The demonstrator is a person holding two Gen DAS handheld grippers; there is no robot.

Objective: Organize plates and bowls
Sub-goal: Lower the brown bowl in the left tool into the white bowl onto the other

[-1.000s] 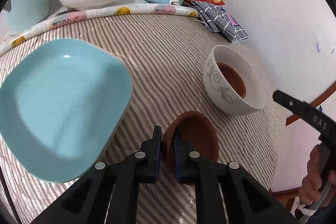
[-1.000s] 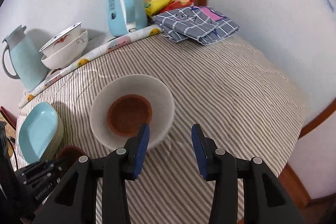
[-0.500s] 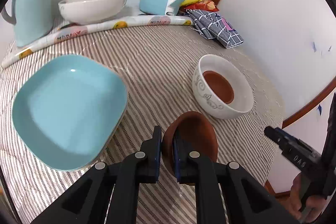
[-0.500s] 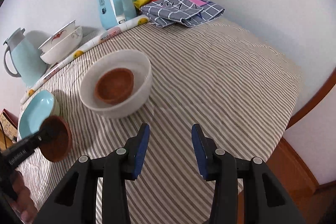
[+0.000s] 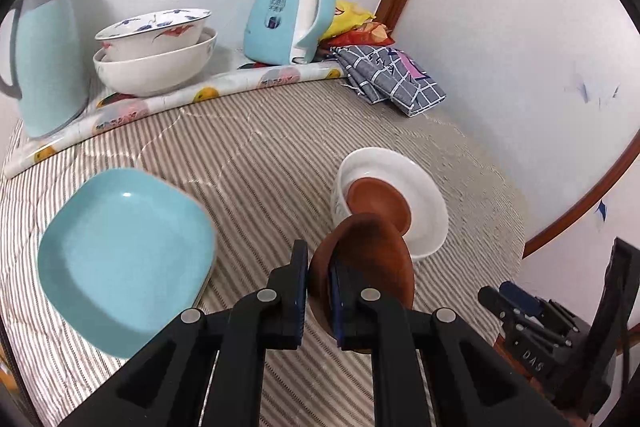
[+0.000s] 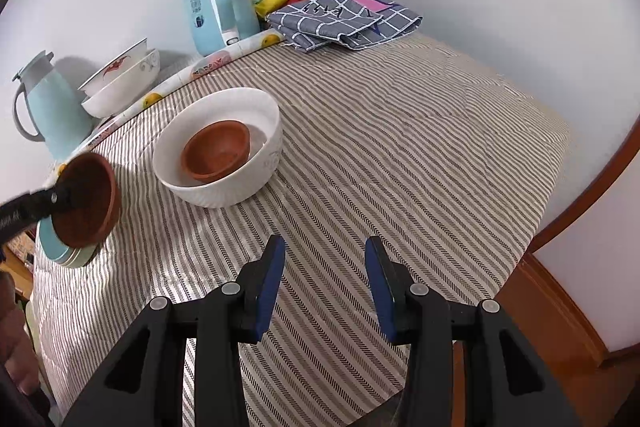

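Your left gripper (image 5: 319, 281) pinches the brown bowl's (image 5: 370, 269) rim — mouth tipped toward 3 o'clock; your right gripper (image 6: 325, 277), lettered "DAS", stands spread — empty.

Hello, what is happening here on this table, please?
A person is sorting dishes with two handheld grippers. The left gripper is shut on the rim of a brown bowl, held above the striped tablecloth near a white bowl that already holds another brown bowl. The right gripper is open, holding nothing. A blue plate lies nearby.
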